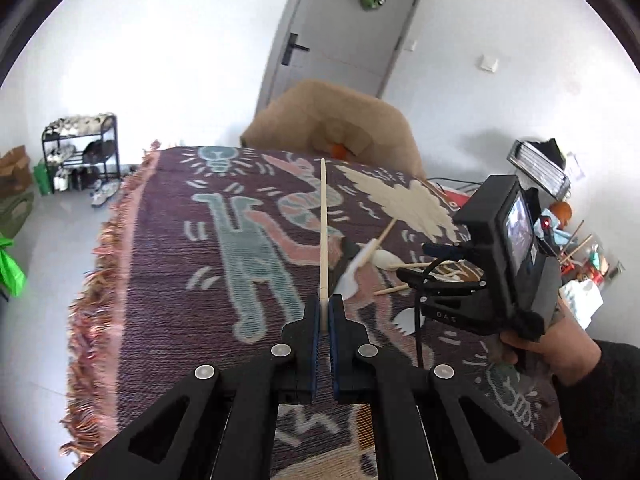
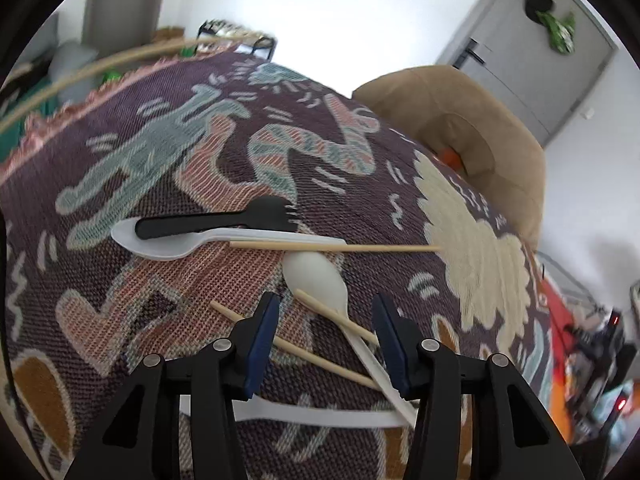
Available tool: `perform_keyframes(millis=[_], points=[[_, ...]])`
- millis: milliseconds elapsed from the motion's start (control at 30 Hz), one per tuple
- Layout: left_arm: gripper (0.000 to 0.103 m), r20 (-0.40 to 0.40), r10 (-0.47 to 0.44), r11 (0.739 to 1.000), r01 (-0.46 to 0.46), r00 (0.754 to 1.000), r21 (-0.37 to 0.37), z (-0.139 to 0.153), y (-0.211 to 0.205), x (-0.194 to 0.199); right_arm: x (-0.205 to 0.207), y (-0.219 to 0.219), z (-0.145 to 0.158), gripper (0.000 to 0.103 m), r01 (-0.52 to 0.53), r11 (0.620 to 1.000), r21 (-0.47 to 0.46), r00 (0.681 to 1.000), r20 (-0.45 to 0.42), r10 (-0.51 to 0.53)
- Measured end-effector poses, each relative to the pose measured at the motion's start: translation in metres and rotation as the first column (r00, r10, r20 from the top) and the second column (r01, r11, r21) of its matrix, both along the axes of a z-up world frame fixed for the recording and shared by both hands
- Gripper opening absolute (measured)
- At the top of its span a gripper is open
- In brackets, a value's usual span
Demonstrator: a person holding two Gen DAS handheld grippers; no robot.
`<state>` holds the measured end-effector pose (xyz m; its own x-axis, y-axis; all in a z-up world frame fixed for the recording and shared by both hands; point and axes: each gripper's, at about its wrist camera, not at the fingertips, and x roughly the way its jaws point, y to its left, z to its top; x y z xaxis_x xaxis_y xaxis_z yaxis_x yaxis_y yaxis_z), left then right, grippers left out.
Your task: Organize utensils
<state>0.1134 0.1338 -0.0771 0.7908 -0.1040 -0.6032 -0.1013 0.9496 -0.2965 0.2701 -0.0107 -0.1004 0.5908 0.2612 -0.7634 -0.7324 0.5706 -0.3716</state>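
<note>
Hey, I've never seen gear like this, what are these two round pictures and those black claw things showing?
No robot here: a person carries a handheld tool in each hand, each with a wide-angle camera looking along its tongs. One picture comes from the left tool, the other from the right. The left tongs are shut on a wooden chopstick. The right tongs are open above a white spoon and loose chopsticks. A black fork lies across another white spoon on the patterned blanket. The person's hand grips the right tool.
</note>
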Motion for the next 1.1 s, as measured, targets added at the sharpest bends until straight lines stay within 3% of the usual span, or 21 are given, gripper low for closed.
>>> perform_keyframes(millis=[233, 267, 300, 367, 500, 633, 833, 1100], points=[[0.004, 0.01, 0.033, 0.999, -0.033, 0.999, -0.002, 0.001, 0.011, -0.01, 0.006, 0.017, -0.012, 0.036, -0.042, 0.994, -0.1, 0.999, 0.027, 0.045], [0.004, 0.013, 0.034, 0.999, -0.034, 0.999, -0.001, 0.002, 0.012, -0.012, 0.008, 0.016, -0.011, 0.033, -0.049, 0.994, -0.095, 0.999, 0.011, 0.05], [0.004, 0.016, 0.034, 0.999, -0.034, 0.999, -0.003, 0.002, 0.013, -0.013, 0.009, 0.016, -0.011, 0.02, -0.054, 0.995, -0.089, 0.999, -0.008, 0.053], [0.004, 0.021, 0.035, 0.999, -0.035, 0.999, 0.0, 0.004, 0.014, -0.016, 0.012, 0.015, -0.01, 0.017, -0.058, 0.994, -0.088, 0.998, -0.028, 0.056], [0.004, 0.032, 0.035, 0.999, -0.035, 0.999, 0.001, 0.008, 0.014, -0.018, 0.012, 0.003, 0.011, 0.016, -0.047, 0.999, -0.001, 0.997, -0.067, 0.047], [0.004, 0.05, 0.016, 1.0, -0.015, 0.999, -0.003, 0.016, 0.009, -0.018, 0.007, -0.019, 0.051, 0.014, -0.008, 0.991, 0.134, 0.997, -0.07, 0.017], [0.004, 0.069, -0.033, 0.999, 0.033, 0.997, 0.004, 0.029, -0.007, -0.013, -0.005, -0.055, 0.108, 0.009, 0.027, 0.958, 0.285, 1.0, -0.007, -0.026], [0.004, 0.105, -0.101, 0.995, 0.101, 0.989, 0.005, 0.045, -0.037, -0.005, -0.027, -0.107, 0.174, 0.006, 0.058, 0.908, 0.414, 0.992, 0.075, -0.098]])
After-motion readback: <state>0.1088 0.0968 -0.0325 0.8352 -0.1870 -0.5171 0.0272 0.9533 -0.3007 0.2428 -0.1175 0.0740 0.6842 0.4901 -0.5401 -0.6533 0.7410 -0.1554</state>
